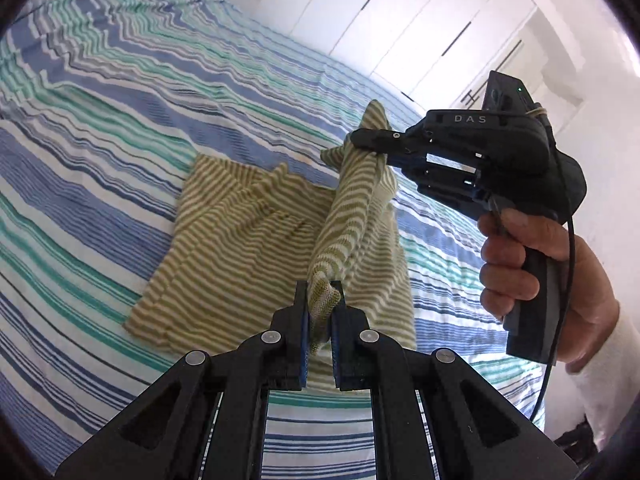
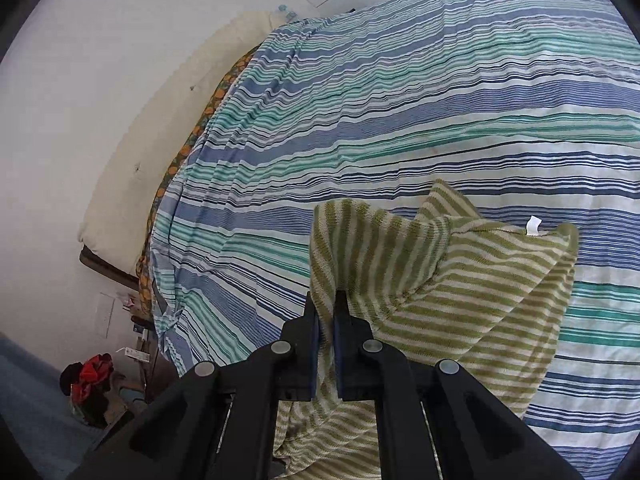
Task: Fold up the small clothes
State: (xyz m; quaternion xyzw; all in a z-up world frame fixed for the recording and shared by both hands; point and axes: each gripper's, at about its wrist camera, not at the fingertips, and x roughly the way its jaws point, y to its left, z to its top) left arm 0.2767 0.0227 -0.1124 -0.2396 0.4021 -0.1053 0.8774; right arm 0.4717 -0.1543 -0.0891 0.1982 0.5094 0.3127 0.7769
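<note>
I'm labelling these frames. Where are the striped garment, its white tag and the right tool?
striped garment (image 1: 240, 240): left wrist view, flat part on the bed.
white tag (image 2: 533, 225): right wrist view, tag's middle.
right tool (image 1: 370, 148): left wrist view, fingertips pinching cloth.

A bed covered by a blue, green and white striped sheet (image 2: 400, 120) stands beside white wardrobe doors (image 1: 400, 20), with a cream pillow (image 2: 160, 120) and a red-and-black bundle (image 2: 90, 372) on the floor.

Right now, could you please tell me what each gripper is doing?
Left gripper: shut on the striped garment.
Right gripper: shut on the same garment, lifting its edge.
</note>
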